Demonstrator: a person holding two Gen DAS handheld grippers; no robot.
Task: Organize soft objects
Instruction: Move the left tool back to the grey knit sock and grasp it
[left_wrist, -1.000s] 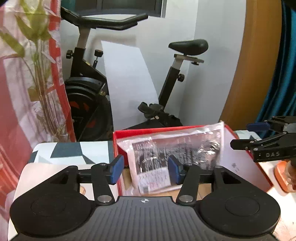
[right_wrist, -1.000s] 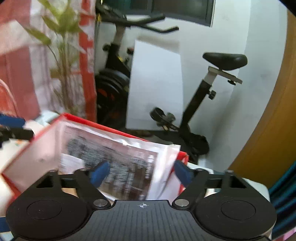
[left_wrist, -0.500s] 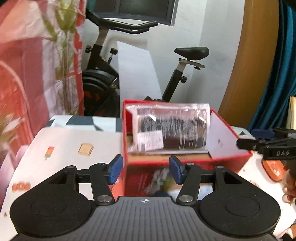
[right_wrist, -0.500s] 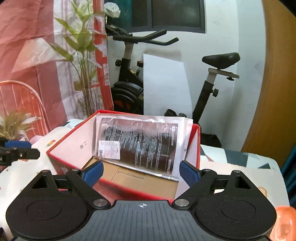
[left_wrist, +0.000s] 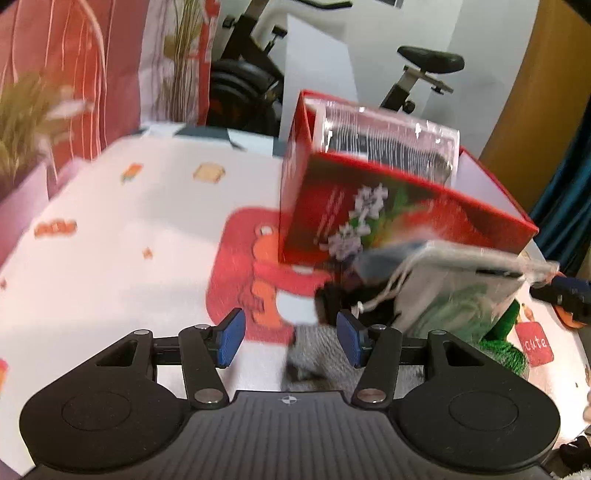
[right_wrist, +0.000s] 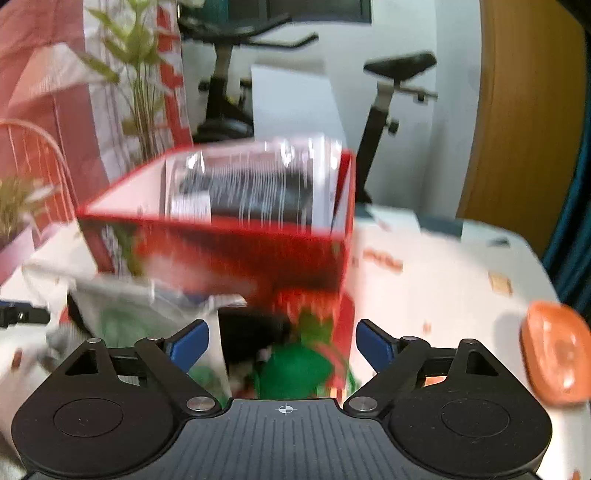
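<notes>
Red cardboard box (left_wrist: 388, 206) stands open on the bench (left_wrist: 110, 240), straight ahead of both sets of fingers, with a clear plastic packet (left_wrist: 388, 140) already upright inside it. In front of the box lies a loose heap of soft things: a pale drawstring bag (left_wrist: 454, 291) just ahead and right of the left gripper (left_wrist: 288, 338), a grey knitted piece (left_wrist: 317, 358) between and under its fingers, and a green knit (right_wrist: 295, 365) between the right gripper's fingers (right_wrist: 282, 345).

Neither gripper holds anything. The left fingers (left_wrist: 231, 338) stand half apart. The right fingers (right_wrist: 188, 341) are wide and closing, not yet pressing on the green knit.

Both views are blurred, so edges of the heap are hard to tell apart.

The step in hand looks like picking one soft item to put in the box. To do it well, choose one piece only, drop the fingers around a thick fold rather than a loose cord, and close fully before lifting. Lift clear of the box wall, which stands just beyond the heap, so the box is not knocked.
</notes>
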